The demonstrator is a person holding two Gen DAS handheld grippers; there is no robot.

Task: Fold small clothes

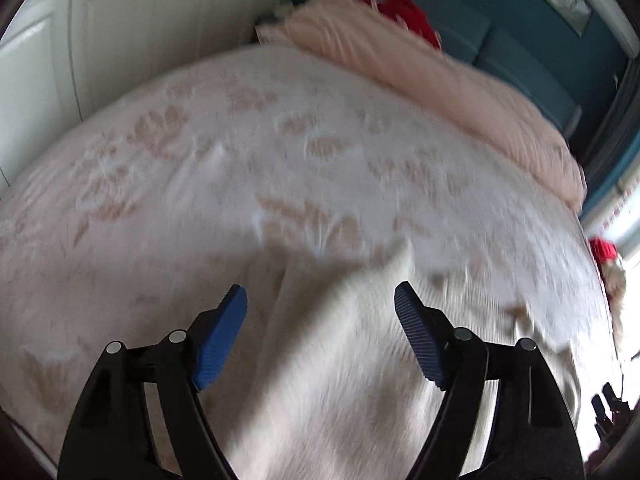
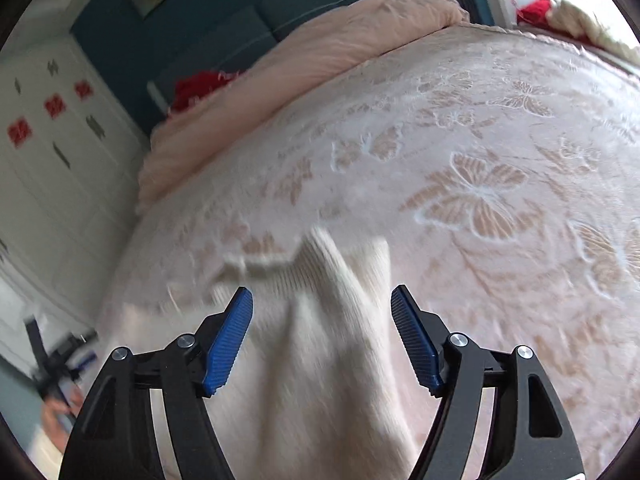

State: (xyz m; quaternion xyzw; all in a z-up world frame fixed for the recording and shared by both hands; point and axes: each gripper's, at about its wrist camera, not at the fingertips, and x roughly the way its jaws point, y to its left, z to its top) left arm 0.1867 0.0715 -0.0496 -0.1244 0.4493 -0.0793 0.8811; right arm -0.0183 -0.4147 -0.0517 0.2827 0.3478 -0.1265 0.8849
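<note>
Right now your left gripper (image 1: 321,300) and right gripper (image 2: 321,300) are both spread wide, and the cream knit garment (image 2: 332,332) lies on the bedspread (image 2: 480,152) between each one's fingers, ungrasped.

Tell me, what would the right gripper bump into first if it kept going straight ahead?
Most likely the white knit garment, which lies between the open jaws of the right gripper and ahead of it. Past that is the bedspread. The blur makes depth uncertain.
</note>
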